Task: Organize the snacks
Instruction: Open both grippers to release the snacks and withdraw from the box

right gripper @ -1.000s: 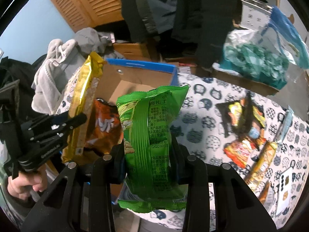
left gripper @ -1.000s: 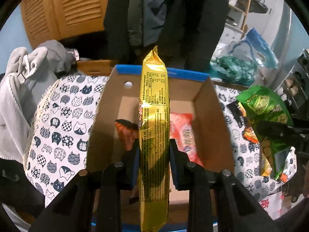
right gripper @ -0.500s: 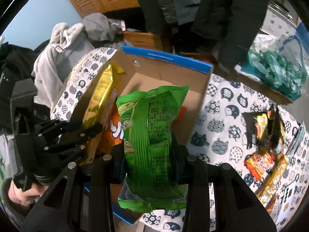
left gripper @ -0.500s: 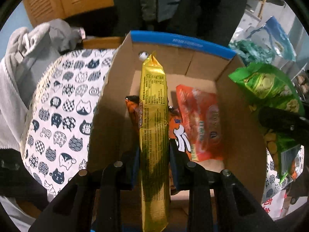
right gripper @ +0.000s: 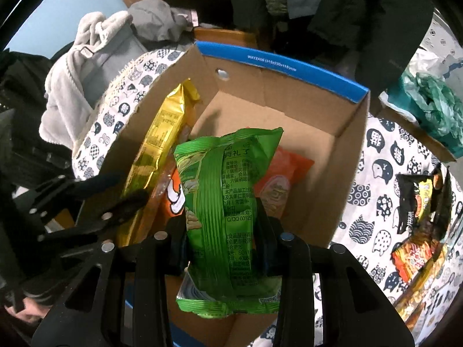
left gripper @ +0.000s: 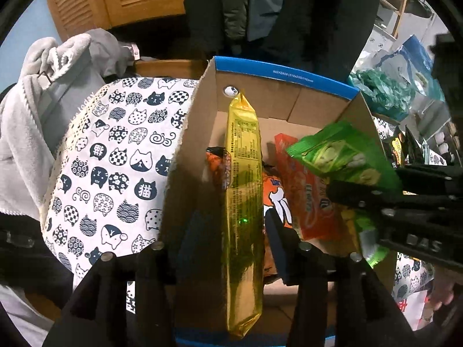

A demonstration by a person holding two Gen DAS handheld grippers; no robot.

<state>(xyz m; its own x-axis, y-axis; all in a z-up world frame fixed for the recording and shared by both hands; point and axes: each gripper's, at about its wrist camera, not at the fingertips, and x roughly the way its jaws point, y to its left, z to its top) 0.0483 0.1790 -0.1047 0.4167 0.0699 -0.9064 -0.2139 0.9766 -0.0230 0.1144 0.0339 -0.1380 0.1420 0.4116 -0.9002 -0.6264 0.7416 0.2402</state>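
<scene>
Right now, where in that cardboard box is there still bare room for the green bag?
Bare floor shows along the cardboard box's far blue-edged wall and right wall, beyond the orange-red packet. The left side is crowded: long gold packet and orange bag.

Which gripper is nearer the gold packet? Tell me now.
Left. The left gripper straddles the gold packet, jaws just opened off it. The right gripper, gripping the green bag, sits beside it over the box.

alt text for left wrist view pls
The left hand-held gripper, its jaws just opened, releases a long gold snack pack into a cardboard box holding orange packets. At right, a green bag arrives.
</scene>
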